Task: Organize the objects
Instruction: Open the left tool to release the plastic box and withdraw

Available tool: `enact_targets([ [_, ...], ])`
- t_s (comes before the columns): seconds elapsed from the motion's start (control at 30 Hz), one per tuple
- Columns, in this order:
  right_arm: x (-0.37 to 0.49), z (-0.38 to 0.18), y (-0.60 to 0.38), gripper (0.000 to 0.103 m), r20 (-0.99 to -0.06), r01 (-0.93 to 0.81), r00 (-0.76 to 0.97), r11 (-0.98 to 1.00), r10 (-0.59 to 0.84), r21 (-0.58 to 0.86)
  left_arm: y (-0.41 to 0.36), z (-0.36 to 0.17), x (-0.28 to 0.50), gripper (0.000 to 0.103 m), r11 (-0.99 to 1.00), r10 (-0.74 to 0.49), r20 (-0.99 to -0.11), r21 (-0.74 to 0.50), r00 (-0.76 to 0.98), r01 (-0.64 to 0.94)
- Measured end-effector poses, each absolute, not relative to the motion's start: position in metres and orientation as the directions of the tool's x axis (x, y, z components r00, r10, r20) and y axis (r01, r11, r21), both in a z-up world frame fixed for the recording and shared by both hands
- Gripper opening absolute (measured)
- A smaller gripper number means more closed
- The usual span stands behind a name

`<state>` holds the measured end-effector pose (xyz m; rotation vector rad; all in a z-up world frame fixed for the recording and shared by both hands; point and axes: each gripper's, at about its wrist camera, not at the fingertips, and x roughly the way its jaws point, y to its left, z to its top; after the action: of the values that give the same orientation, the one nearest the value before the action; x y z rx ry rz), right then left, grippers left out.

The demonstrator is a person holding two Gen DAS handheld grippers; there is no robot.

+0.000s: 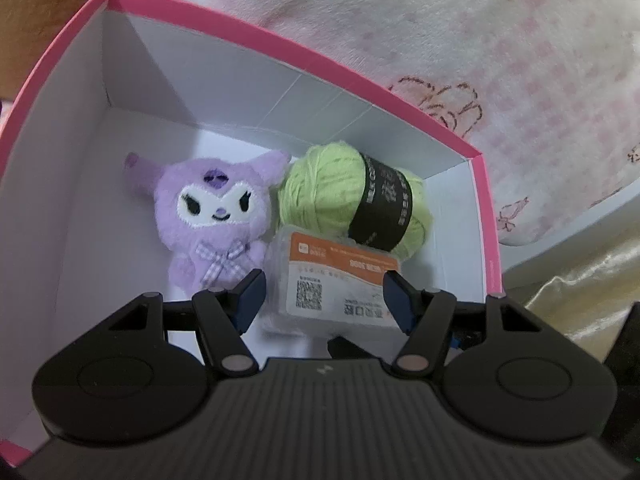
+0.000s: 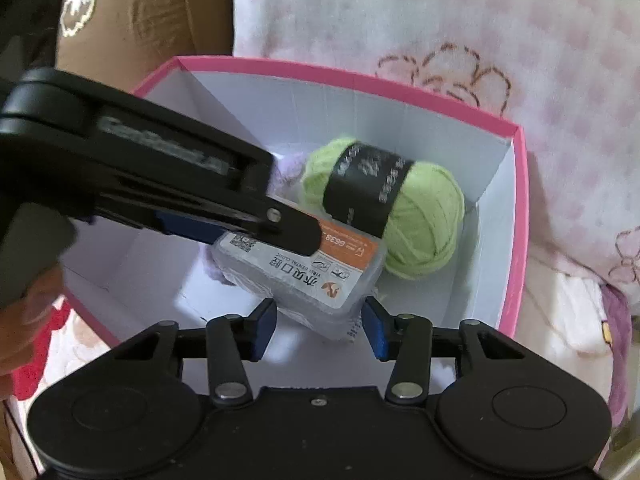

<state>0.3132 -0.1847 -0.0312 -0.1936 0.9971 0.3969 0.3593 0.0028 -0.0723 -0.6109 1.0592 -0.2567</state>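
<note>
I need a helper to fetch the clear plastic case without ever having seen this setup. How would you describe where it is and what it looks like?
Look inside the pink-rimmed box with white walls. Three things lie on its floor: a purple plush toy, a green yarn ball and, against both, the clear plastic case. It is the only hard, flat, see-through one, with an orange-and-white label bearing a QR code.

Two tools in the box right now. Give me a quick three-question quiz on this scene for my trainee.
1. Fill in: the plush is ____ in colour.
2. True or false: the yarn lies inside the box.
3. What sits between the left tool's fingers?
A. plush
B. case
C. yarn

Key: 1 purple; 2 true; 3 B.
</note>
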Motion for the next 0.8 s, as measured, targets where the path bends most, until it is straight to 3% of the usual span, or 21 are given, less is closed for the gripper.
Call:
enact_targets([
  [0.13,0.309,-0.035,-0.184,0.044,-0.844,-0.399,0.489,0.917,0.222,0.01,0.005,-0.078,0.353,0.061,0.803,-0.484,-0.738,-0.588,0.471,-0.096],
  [0.3,0.303,-0.034,-0.183,0.042,-0.844,-0.386,0.503,0.922,0.189,-0.023,0.012,-0.087,0.352,0.04,0.785,-0.48,-0.741,-0.602,0.469,-0.148],
  [0.37,0.302,-0.032,-0.184,0.041,-0.837,-0.377,0.517,0.925,0.177,-0.037,0.013,-0.088,0.353,0.039,0.776,-0.485,-0.733,-0.612,0.477,-0.15],
  [0.63,0.294,-0.033,-0.182,0.039,-0.833,-0.367,0.536,0.927,0.138,-0.083,0.005,-0.082,0.35,0.04,0.798,-0.468,-0.74,-0.588,0.484,-0.128],
  [0.7,0.287,-0.027,-0.185,0.041,-0.824,-0.365,0.544,0.929,0.158,-0.063,0.002,-0.074,0.347,0.054,0.837,-0.45,-0.74,-0.545,0.5,-0.054],
  [0.8,0.27,-0.018,-0.19,0.042,-0.805,-0.368,0.564,0.929,0.182,-0.047,0.0,-0.058,0.337,0.055,0.897,-0.386,-0.749,-0.441,0.538,0.029],
])
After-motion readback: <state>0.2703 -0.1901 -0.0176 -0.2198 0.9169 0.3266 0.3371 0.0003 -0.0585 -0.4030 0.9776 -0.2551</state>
